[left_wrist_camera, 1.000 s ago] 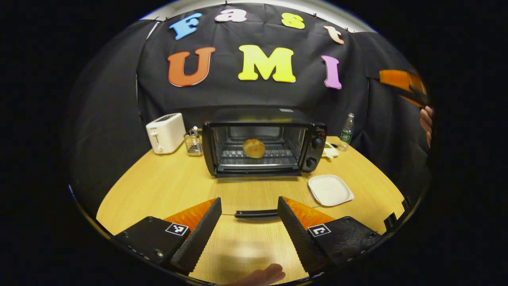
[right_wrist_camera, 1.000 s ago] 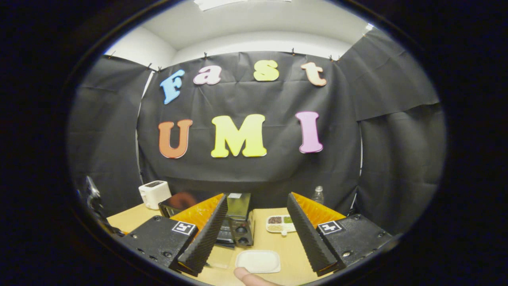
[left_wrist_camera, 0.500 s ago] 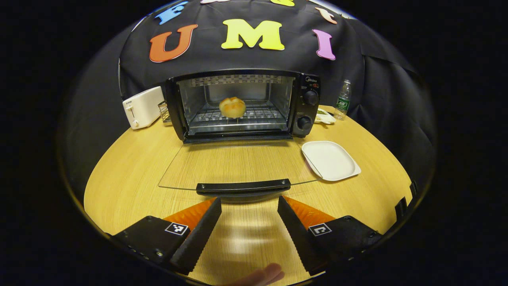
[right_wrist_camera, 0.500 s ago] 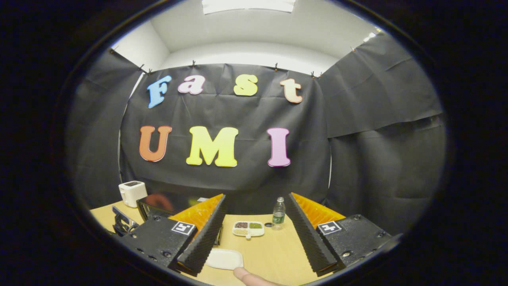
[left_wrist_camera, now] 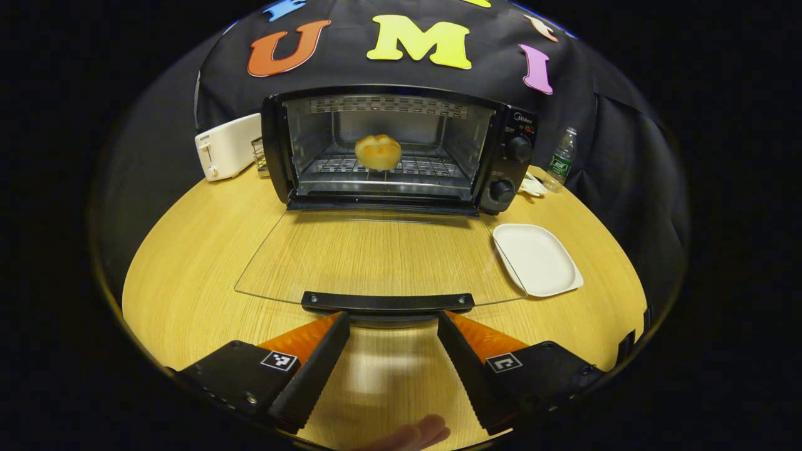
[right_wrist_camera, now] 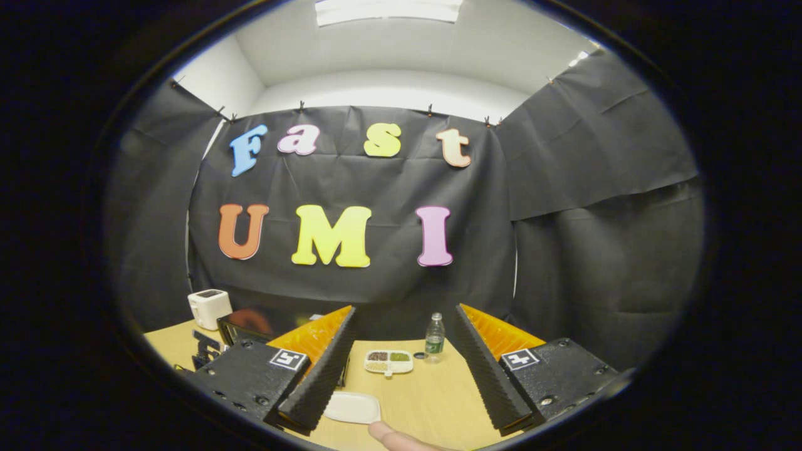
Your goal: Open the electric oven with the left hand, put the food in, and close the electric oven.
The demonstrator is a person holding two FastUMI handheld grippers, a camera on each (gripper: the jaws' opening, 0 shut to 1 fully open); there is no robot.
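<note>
Glass oven door [left_wrist_camera: 376, 257] lies flat open just ahead of the left tool [left_wrist_camera: 393, 351], fingers spread, level above the bench [left_wrist_camera: 188, 250]. Bun [left_wrist_camera: 378, 151] sits inside the oven [left_wrist_camera: 501, 156]. Right tool [right_wrist_camera: 401, 369] raised, spread, empty.

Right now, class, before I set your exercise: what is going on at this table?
A person holds a claw in each hand. The electric oven stands open, its glass door folded down flat, and a bread roll sits on the rack inside. The left claw is open just short of the door's handle, not gripping it. The right claw is open and holds nothing, raised above the table. A white plate lies bare beside the door. Closing is what remains.
</note>
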